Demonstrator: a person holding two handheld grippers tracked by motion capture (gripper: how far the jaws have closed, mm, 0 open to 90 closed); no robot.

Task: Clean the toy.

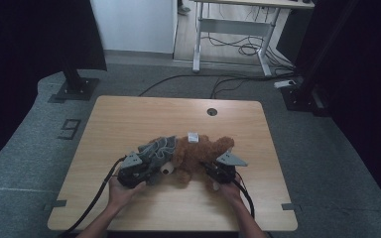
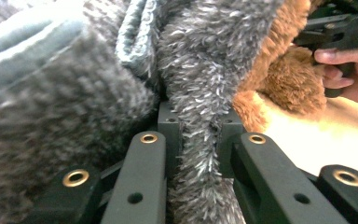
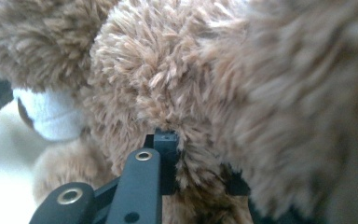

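Observation:
A brown plush bear lies on the wooden table, partly wrapped in a grey fuzzy garment. My left gripper sits at the bear's left side, shut on a fold of the grey garment that runs up between its jaws. My right gripper is at the bear's right side, shut on the bear's brown fur. The bear's white muzzle shows to the left of the right gripper's jaws. The person's right hand appears far off in the left gripper view.
A white tag sticks up from the bear's back. A round cable hole sits near the table's far edge. Black cables trail from both grippers toward the front edge. A desk frame and floor cables stand beyond the table.

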